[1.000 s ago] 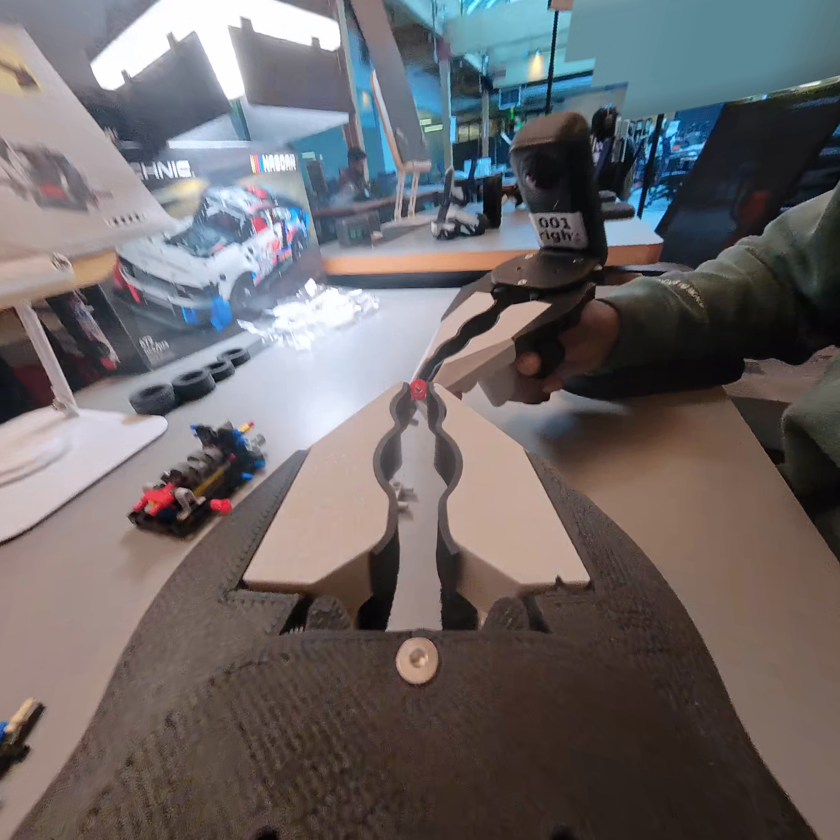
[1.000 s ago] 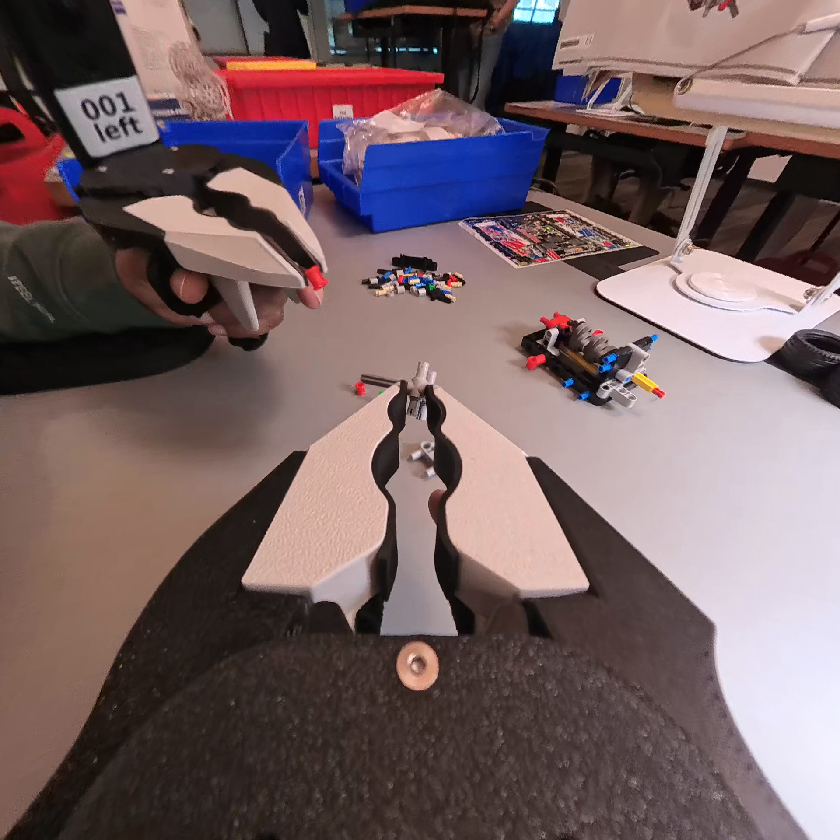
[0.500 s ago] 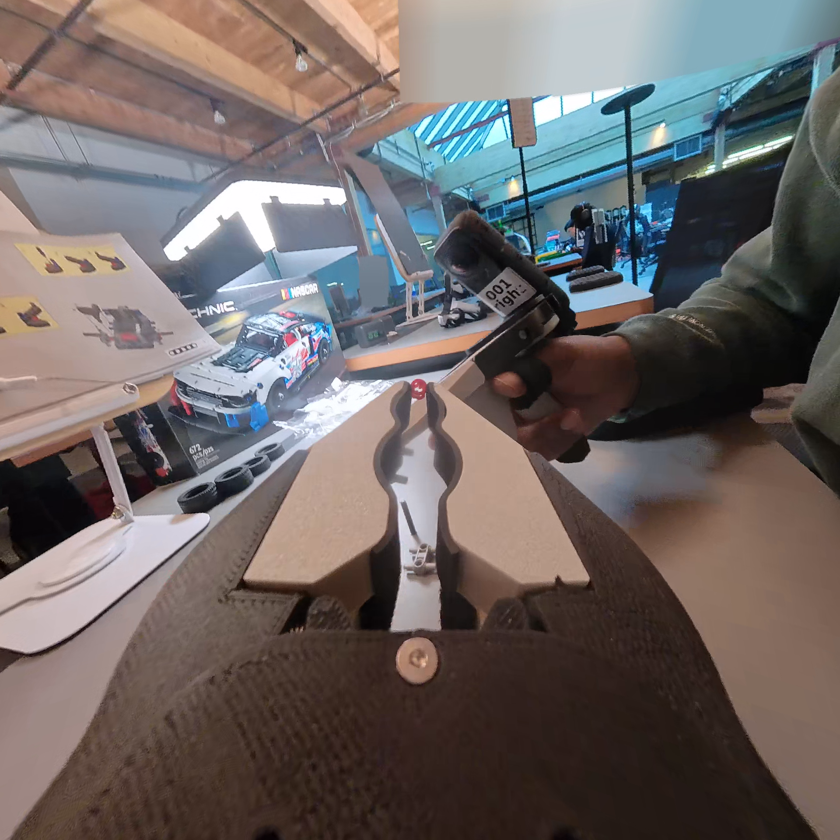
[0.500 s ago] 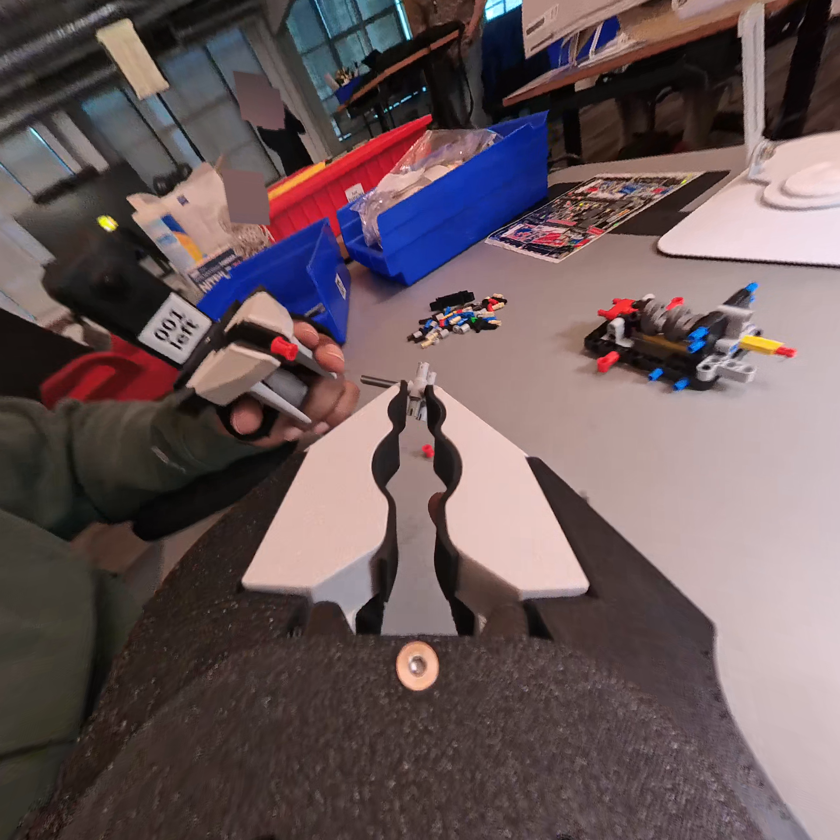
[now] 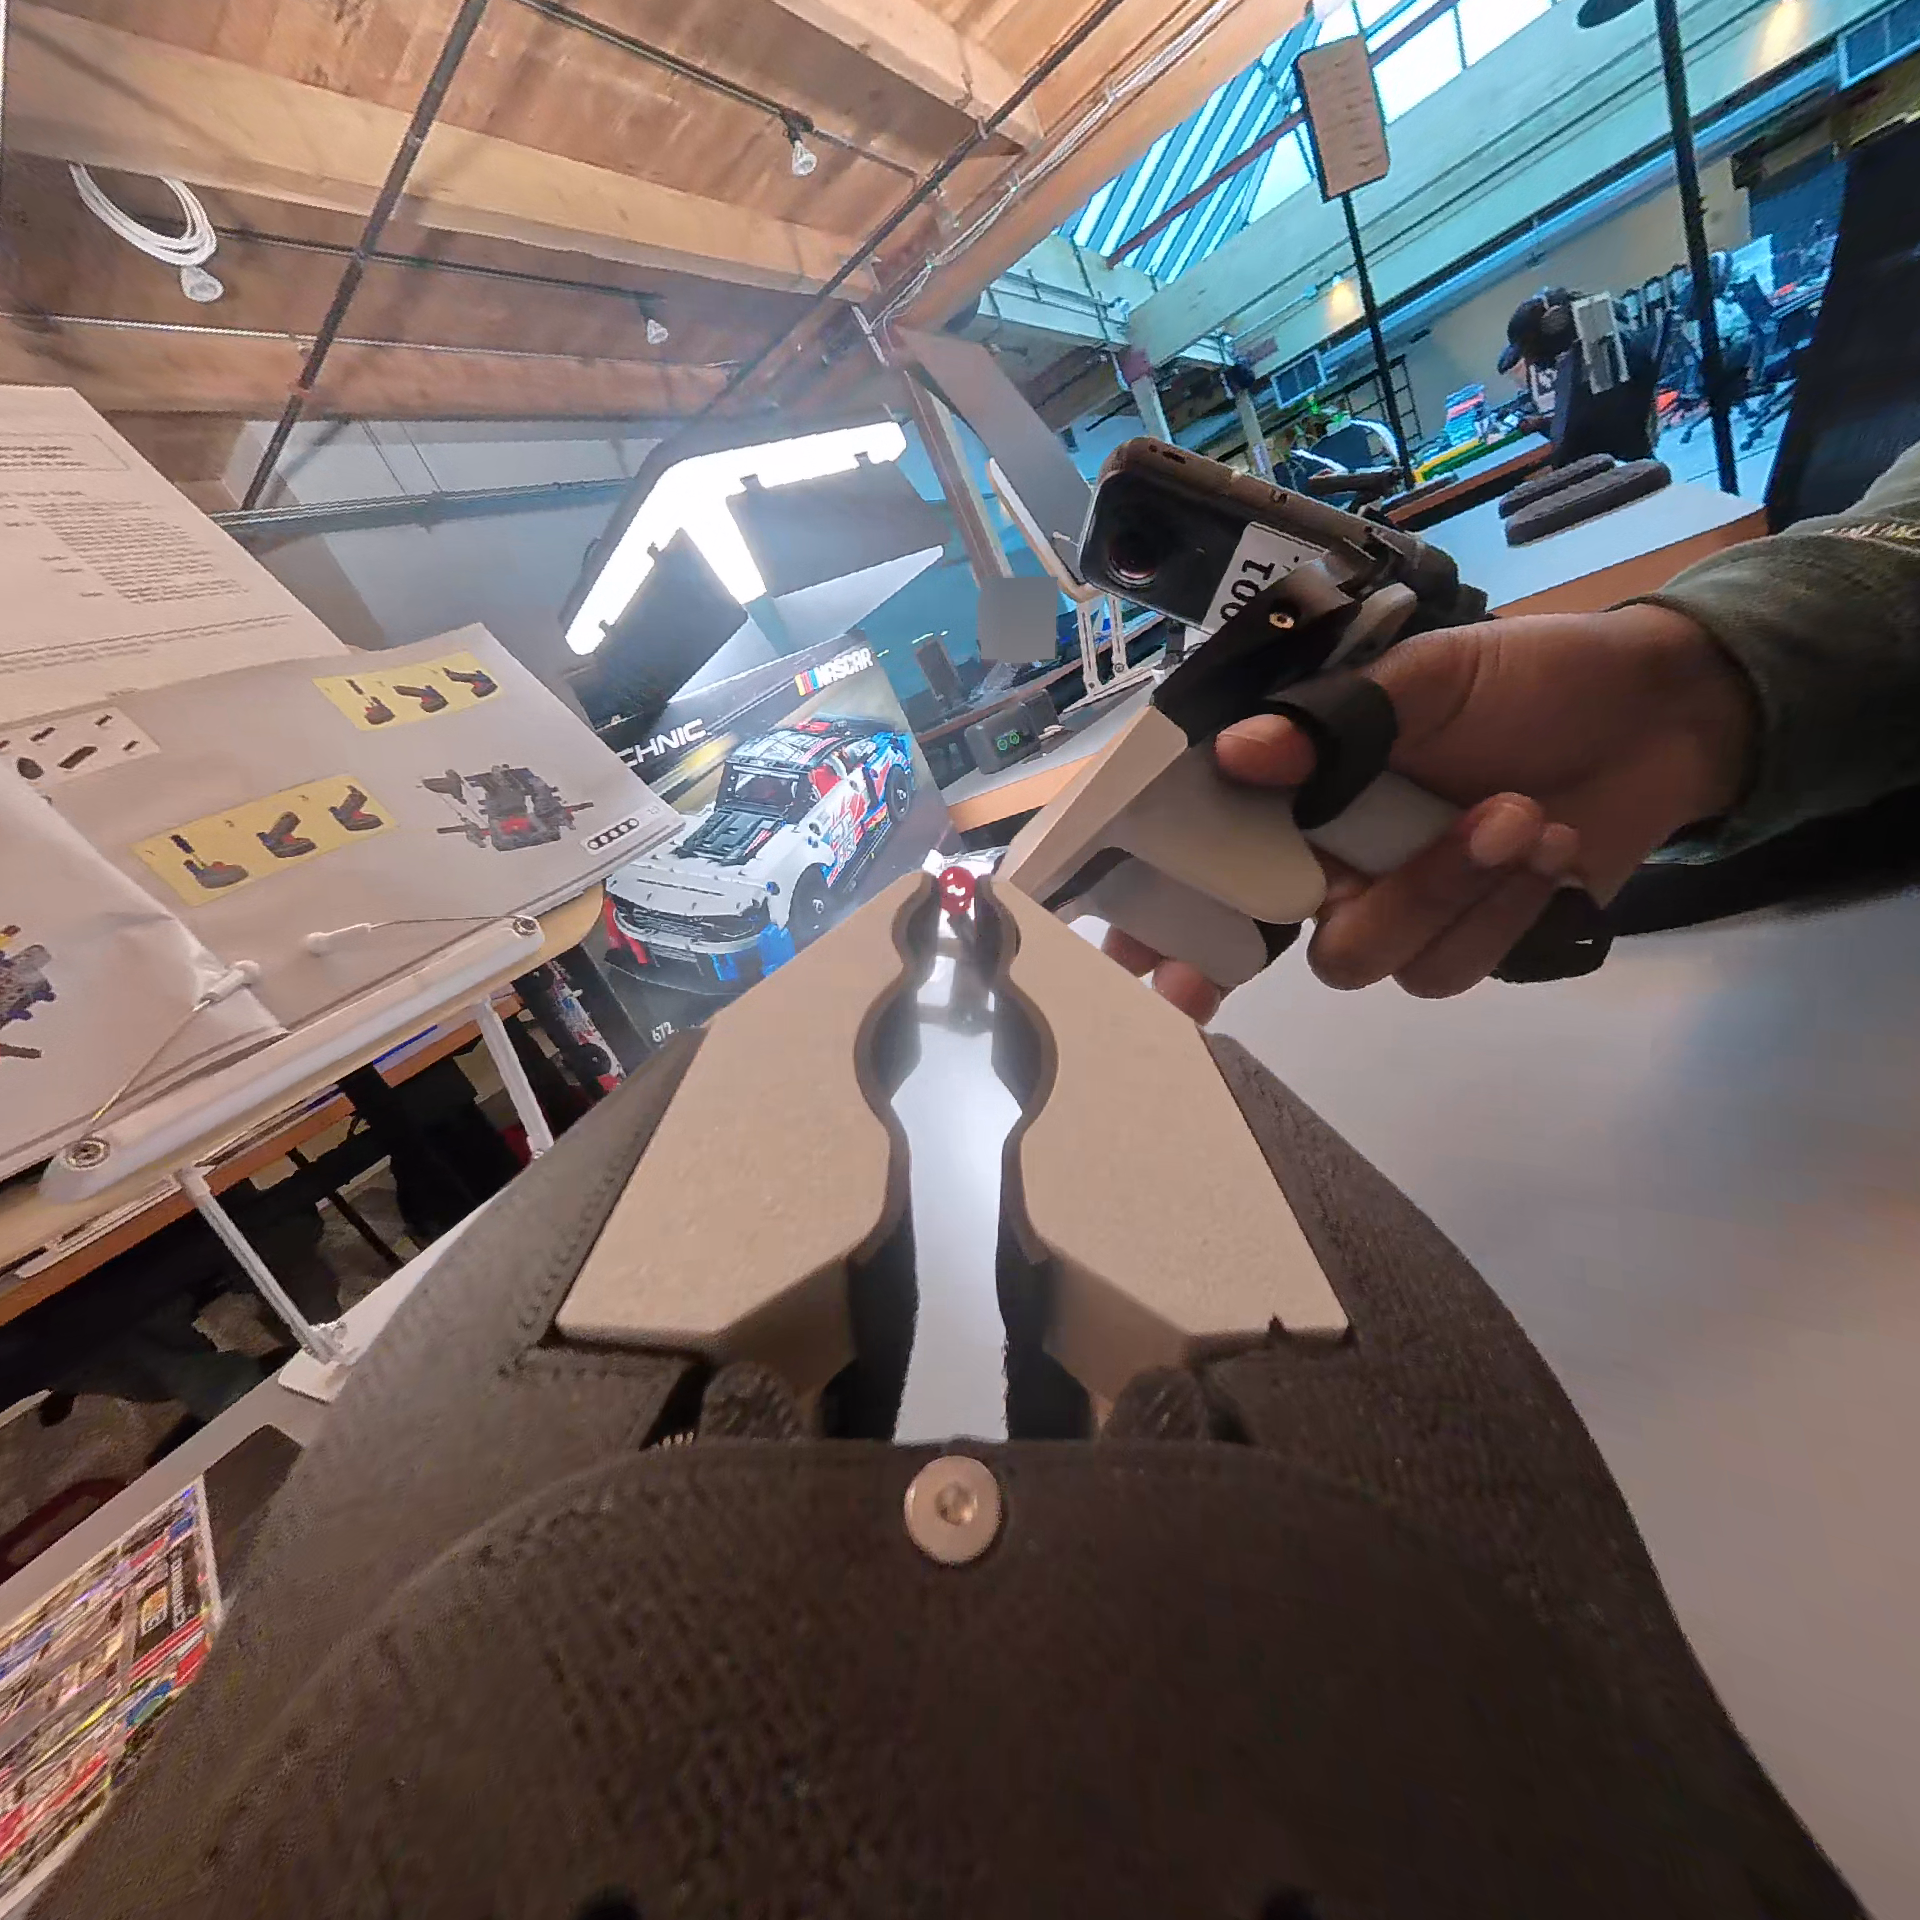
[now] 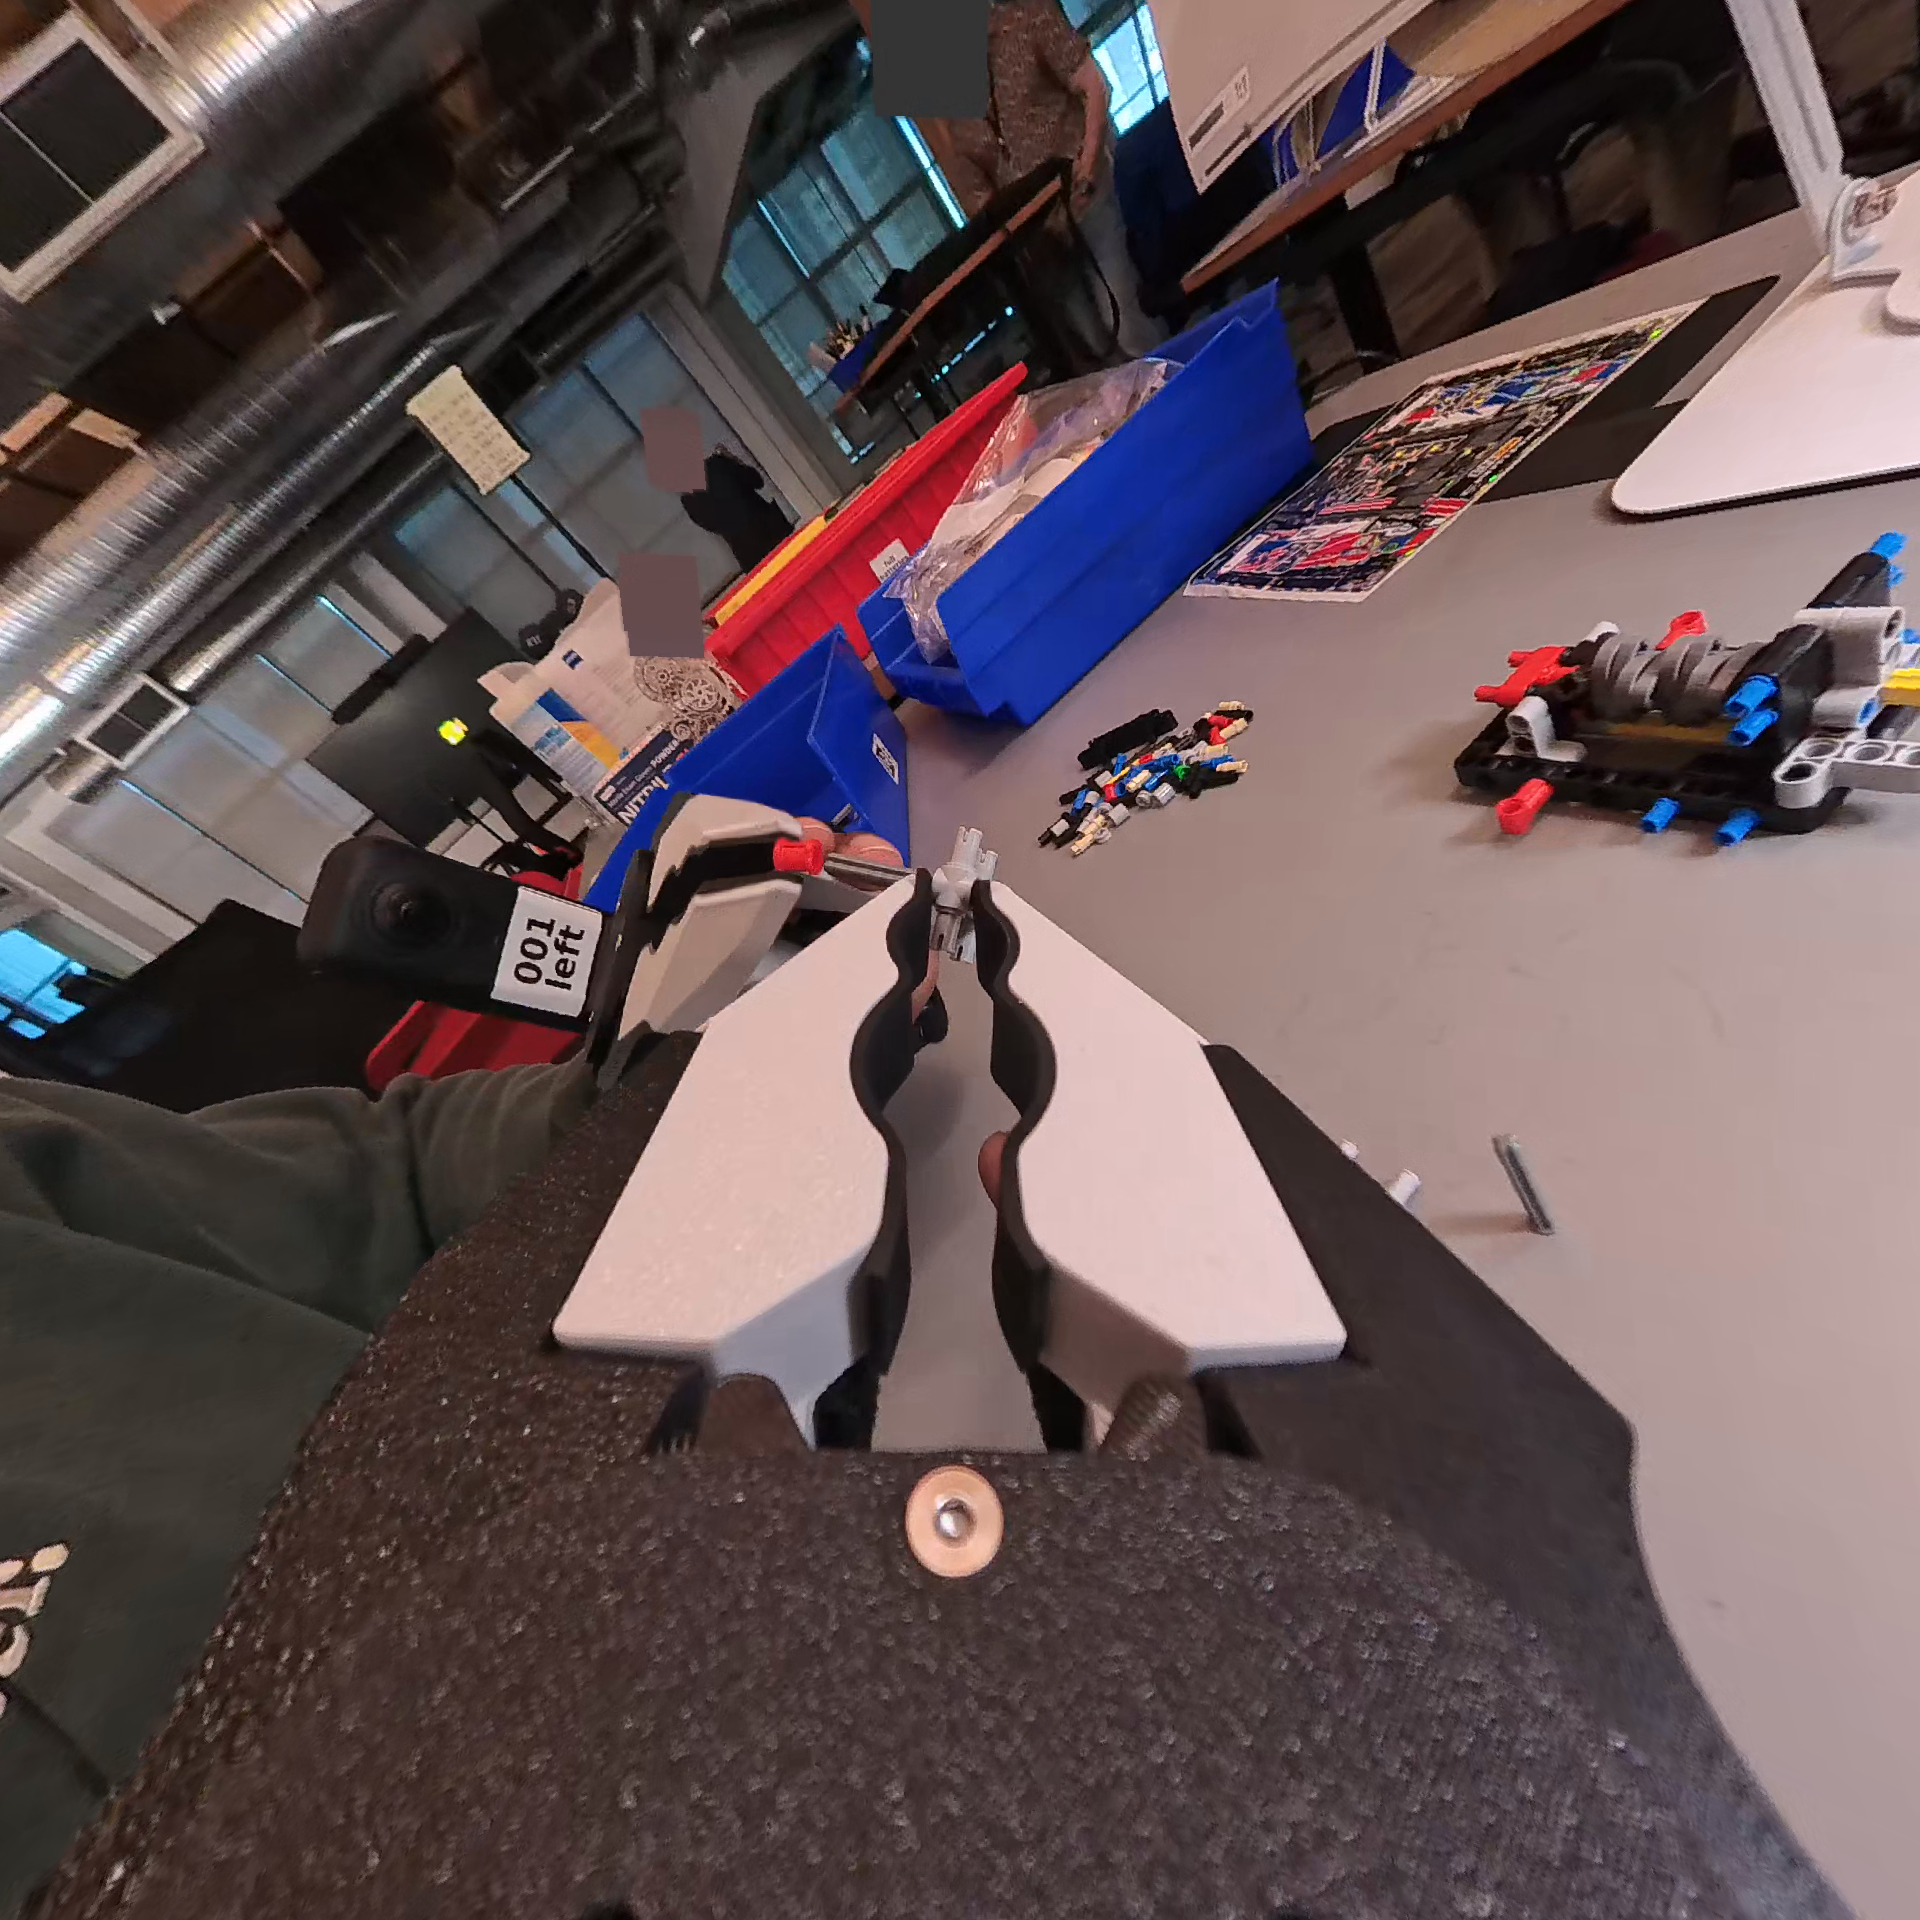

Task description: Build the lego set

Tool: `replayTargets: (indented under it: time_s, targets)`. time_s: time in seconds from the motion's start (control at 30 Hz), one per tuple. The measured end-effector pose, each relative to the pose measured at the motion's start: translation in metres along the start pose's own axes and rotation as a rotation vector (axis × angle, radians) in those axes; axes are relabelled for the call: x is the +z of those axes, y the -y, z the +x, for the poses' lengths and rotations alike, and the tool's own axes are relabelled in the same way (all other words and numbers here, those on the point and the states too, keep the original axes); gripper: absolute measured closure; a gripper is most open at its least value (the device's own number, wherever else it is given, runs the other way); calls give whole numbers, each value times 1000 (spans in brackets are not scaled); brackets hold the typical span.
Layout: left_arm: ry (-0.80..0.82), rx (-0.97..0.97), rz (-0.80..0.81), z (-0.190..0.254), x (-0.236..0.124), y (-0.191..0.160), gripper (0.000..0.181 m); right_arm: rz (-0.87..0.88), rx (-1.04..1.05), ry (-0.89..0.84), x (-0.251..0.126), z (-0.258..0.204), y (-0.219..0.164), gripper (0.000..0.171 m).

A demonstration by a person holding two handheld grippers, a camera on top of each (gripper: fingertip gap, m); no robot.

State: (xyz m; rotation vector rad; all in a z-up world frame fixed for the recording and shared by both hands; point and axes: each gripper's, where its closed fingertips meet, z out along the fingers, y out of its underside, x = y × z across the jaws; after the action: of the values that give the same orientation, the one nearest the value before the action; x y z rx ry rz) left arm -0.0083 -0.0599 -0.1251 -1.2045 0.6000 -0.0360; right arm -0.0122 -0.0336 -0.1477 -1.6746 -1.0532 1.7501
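White printed tags (image 6: pixel 548 954) on both grippers; lettered car box (image 5: pixel 774 821)

An open workshop hall; exposed timber ceiling beams (image 5: pixel 540 114), metal ducts (image 6: pixel 239 457), parts bins (image 6: pixel 1132 520) and rows of work counters (image 5: pixel 1621 540).

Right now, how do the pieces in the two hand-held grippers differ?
The left hand-held gripper pinches a small red pin with a dark axle projecting from it; the right hand-held gripper pinches a light grey connector. The red pin is stubby and points sideways; the grey connector is longer and stands upright. Both sit at closed fingertips, lifted off the table.
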Motion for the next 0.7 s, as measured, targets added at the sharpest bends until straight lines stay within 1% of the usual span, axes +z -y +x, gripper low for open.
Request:
replayTargets:
  time_s: [0.17,0.37,0.53,0.7]
  targets:
    - [-7,-18,-2,0,0,-1,177,2,3,9,-1,0,0,166]
    - [-18,-32,4,1,-1,0,177,10,-51,4,-2,-3,2,166]
    - [-39,-21,5,4,-1,2,177,12,-70,46,-4,-5,2,166]
    - [-46,-26,18,6,-2,6,177,46,-158,70,-6,-12,5,166]
